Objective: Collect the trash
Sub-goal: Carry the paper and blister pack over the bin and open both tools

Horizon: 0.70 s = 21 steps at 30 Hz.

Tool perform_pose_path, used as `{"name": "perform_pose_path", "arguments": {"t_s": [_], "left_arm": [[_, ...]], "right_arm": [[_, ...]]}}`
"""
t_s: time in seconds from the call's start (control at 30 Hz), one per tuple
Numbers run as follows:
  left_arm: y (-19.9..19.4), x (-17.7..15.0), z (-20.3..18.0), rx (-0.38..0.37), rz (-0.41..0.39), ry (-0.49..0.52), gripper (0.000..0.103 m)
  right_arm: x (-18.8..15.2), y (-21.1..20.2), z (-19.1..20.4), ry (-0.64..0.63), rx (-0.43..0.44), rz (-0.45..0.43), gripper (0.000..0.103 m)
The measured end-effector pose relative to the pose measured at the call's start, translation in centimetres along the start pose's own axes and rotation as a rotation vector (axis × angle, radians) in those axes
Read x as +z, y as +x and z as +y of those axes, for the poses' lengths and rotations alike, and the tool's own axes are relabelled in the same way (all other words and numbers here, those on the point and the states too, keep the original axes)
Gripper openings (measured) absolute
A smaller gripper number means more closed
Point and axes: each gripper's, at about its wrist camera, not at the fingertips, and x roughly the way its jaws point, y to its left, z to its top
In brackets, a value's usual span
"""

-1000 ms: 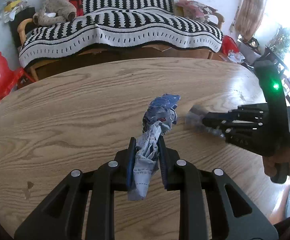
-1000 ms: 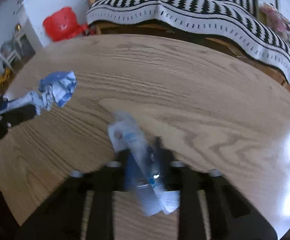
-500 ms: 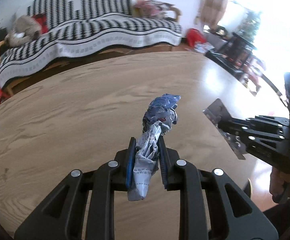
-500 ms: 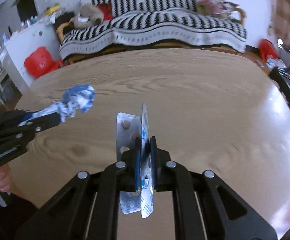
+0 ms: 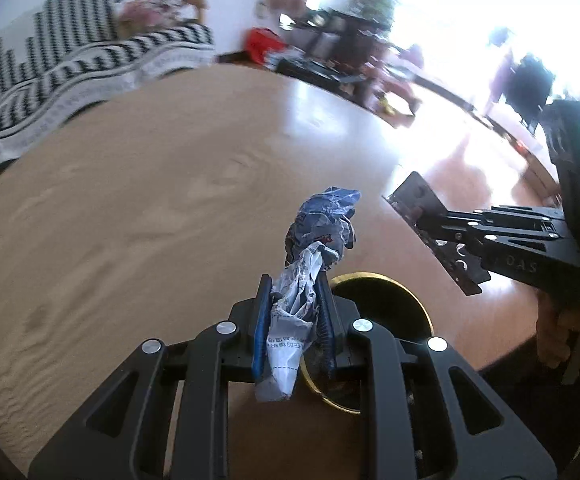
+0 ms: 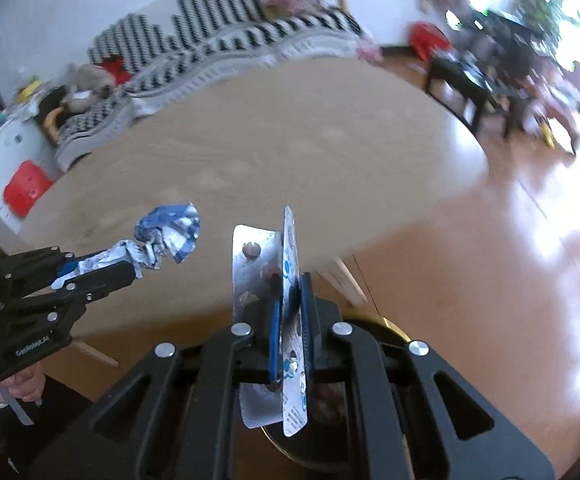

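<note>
Crumpled blue-white wrapper [image 5: 313,272] was clamped lengthwise in left gripper [image 5: 294,334], pointing forward; silver blister packs [image 6: 274,312] were pinched on edge in right gripper [image 6: 290,330].

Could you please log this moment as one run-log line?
left tongs: shut on crumpled wrapper | right tongs: shut on blister packs | gold-rimmed bin: below both

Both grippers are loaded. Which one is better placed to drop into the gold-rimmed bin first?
Right, probably. The right gripper holds the blister packs directly over the bin; the left gripper, holding crumpled paper, looks beside its rim.
</note>
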Motion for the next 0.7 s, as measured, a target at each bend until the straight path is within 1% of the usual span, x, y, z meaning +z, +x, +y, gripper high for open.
{"name": "perform_pose_path", "arguments": {"t_s": [0.13, 0.3, 0.43, 0.5, 0.7], "left_arm": [[3.5, -1.2, -2.2, -0.052, 0.091, 0.019, 0.021], [6.4, -2.3, -3.5, -0.077, 0.161, 0.035, 0.021], [7.5, -2.6, -3.9, -0.084, 0.186, 0.048, 0.021], [7.7, -2.5, -3.9, -0.09, 0.19, 0.053, 0.021], [8.0, -2.5, -4.2, -0.087, 0.192, 0.065, 0.021]], "right_arm": [[-2.7, 0.3, -3.3, 0.091, -0.017, 0.084, 0.01], [-4.4, 1.3, -4.6, 0.151, -0.028, 0.141, 0.01], [-4.7, 1.9, -4.7, 0.152, -0.036, 0.171, 0.01], [-4.8, 1.9, -5.0, 0.154, -0.041, 0.172, 0.01], [-3.8, 2.5, -4.0, 0.164, -0.06, 0.177, 0.01]]}}
